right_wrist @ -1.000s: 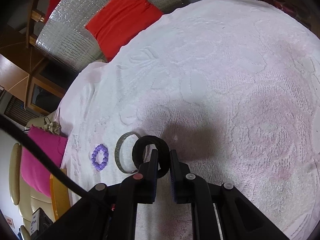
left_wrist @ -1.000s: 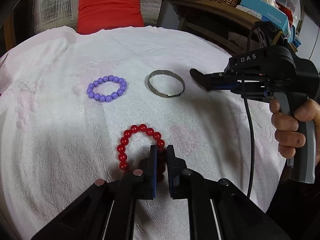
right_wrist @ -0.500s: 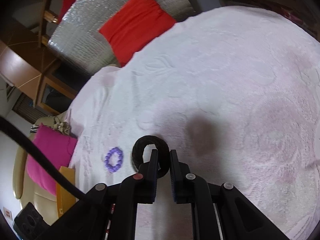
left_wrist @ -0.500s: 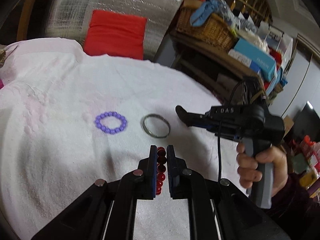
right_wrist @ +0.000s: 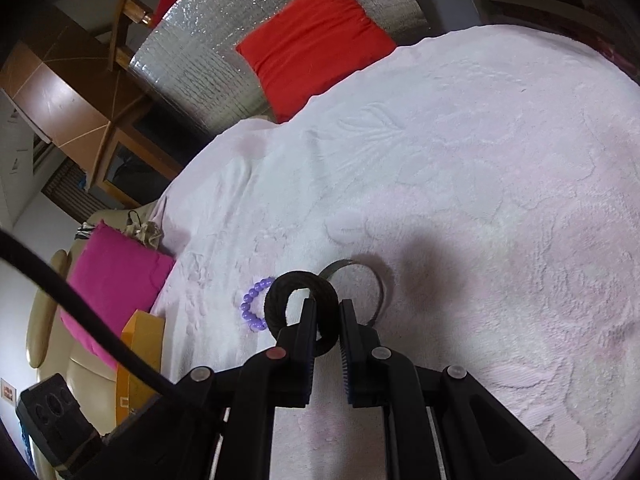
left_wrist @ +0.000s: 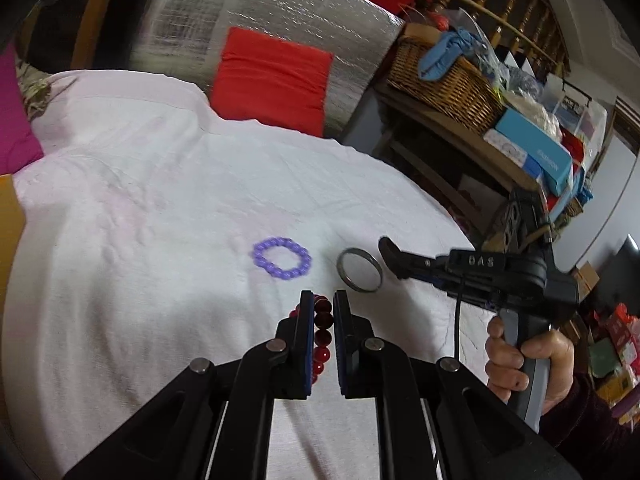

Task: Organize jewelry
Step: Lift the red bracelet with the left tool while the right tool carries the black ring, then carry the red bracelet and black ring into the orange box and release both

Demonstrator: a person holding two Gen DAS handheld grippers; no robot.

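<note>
My left gripper is shut on a red bead bracelet and holds it above the white cloth. My right gripper is shut on a black ring-shaped bracelet held above the cloth; it also shows in the left wrist view, just right of the silver bangle. A purple bead bracelet lies on the cloth left of the bangle. In the right wrist view the bangle and the purple bracelet lie behind the black bracelet.
A red cushion leans on a silver foil panel behind the cloth. A wicker basket and boxes stand on a shelf at the right. A magenta cushion and a yellow box sit beyond the cloth's left edge.
My left gripper has lifted the red bracelet off the cloth and risen away from it. My right gripper has stayed shut on the black bracelet and shifted over the bangle.
</note>
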